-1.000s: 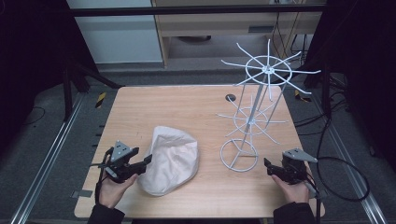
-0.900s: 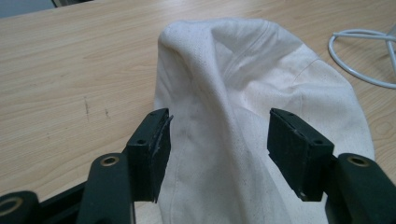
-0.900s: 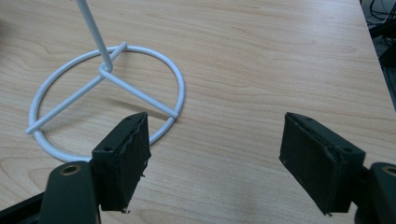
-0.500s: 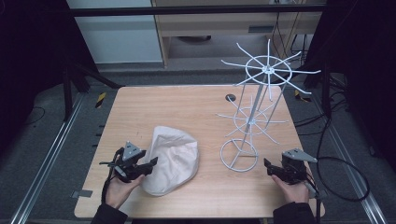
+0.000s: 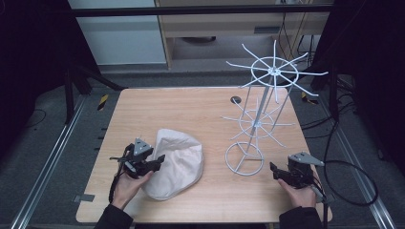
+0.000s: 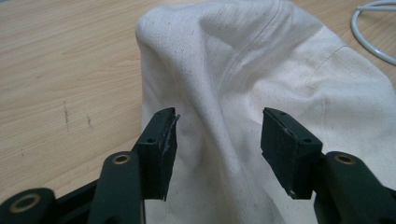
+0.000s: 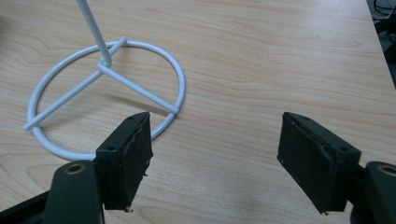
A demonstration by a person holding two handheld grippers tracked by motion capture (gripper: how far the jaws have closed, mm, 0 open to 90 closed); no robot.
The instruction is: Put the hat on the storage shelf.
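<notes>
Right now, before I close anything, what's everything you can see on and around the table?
cloth hat: one, cream, front-left of the table, a fold lying between the open left jaws.
wire rack: one, white, ring base on the table's right half, spoked tiers above.
table: one, light wood.
cable hole: one, dark, at the far edge.
left tongs: one, black, open, at the hat.
right tongs: one, black, open over bare wood beside the rack's base.
hands: two, each gripping its tongs.
</notes>
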